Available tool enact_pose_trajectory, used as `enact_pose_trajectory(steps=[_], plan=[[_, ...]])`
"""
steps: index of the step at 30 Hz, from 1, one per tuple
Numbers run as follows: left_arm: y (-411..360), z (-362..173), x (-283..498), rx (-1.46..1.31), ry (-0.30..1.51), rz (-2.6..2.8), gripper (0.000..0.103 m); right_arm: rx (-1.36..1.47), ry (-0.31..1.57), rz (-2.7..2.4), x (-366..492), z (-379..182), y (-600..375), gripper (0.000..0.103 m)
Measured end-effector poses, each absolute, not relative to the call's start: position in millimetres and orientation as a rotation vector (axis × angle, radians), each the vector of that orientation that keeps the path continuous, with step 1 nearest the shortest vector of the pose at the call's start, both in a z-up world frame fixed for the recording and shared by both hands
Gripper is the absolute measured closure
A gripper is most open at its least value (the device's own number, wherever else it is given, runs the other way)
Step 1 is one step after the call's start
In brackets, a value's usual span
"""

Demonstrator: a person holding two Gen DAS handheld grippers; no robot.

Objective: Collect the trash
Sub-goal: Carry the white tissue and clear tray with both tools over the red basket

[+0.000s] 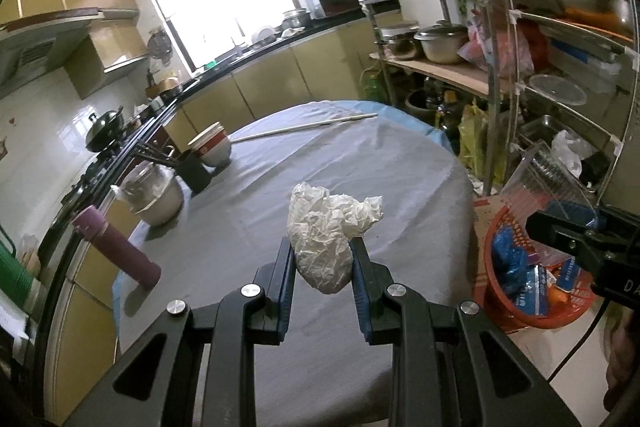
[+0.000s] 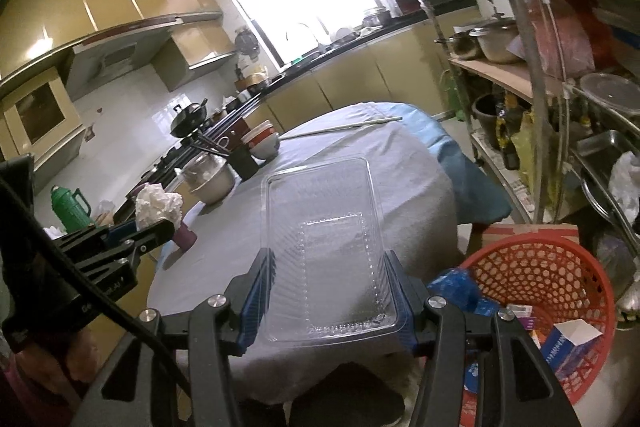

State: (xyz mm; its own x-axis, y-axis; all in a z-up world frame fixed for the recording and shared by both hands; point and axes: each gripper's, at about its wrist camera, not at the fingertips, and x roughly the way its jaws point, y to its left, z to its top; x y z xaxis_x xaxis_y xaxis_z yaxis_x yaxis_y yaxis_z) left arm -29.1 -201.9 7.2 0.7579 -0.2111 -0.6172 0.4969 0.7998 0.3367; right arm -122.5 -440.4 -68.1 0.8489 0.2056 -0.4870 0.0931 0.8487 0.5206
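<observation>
The left gripper (image 1: 323,259) has its blue-padded fingers (image 1: 285,279) clamped on a crumpled white paper wad (image 1: 326,237), which sits low in the centre of the left wrist frame, raised above the grey tablecloth (image 1: 248,227); the same wad (image 2: 157,205) shows at the left edge of the right wrist frame, pinched at the tip of that gripper; the right gripper (image 2: 328,301) has its fingers (image 2: 258,297) closed on the two long sides of a clear plastic clamshell tray (image 2: 326,239), which stretches from bottom centre up towards the middle of that frame, above the cloth; in the left wrist frame this tray (image 1: 548,183) appears at the right edge, tilted, just above the red mesh basket (image 1: 516,311); that basket (image 2: 560,259) fills the lower right of the right wrist frame, standing on the floor beside the table and holding blue wrappers and small cartons; on the table towards the upper left lie stacked bowls (image 1: 212,147), a covered metal bowl (image 1: 154,193), a purple flask (image 1: 116,247) and long chopsticks (image 1: 304,127); a metal shelf rack (image 1: 560,67) with pots stands at right.
</observation>
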Motion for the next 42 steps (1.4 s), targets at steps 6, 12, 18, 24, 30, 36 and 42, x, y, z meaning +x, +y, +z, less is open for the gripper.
enact_pose_trajectory(steps=[6,12,18,24,30,36,42], plan=[[-219.3,4.8,-30.0,0.532,0.594,-0.443,0.075,0.585,0.560,0.032,-126.7,-70.7,-455.9,0.046],[-233.8,3.9,-30.6,0.550,0.590,-0.475,0.075,0.602,0.559,0.003,-129.0,-71.6,-466.5,0.046],[-247.7,2.8,-29.9,0.563,0.589,-0.506,0.075,0.615,0.555,-0.029,-133.0,-71.7,-477.3,0.046],[-262.0,-1.1,-31.9,0.576,0.592,-0.542,0.075,0.632,0.562,-0.061,-137.2,-76.6,-490.1,0.046],[-276.0,-5.9,-35.9,0.594,0.597,-0.581,0.075,0.650,0.575,-0.091,-142.8,-83.1,-502.2,0.046],[-287.8,-12.6,-39.5,0.607,0.611,-0.621,0.075,0.661,0.587,-0.118,-146.5,-88.1,-510.2,0.046],[-297.3,-18.1,-41.8,0.612,0.625,-0.652,0.075,0.670,0.599,-0.138,-149.2,-92.5,-516.0,0.046]])
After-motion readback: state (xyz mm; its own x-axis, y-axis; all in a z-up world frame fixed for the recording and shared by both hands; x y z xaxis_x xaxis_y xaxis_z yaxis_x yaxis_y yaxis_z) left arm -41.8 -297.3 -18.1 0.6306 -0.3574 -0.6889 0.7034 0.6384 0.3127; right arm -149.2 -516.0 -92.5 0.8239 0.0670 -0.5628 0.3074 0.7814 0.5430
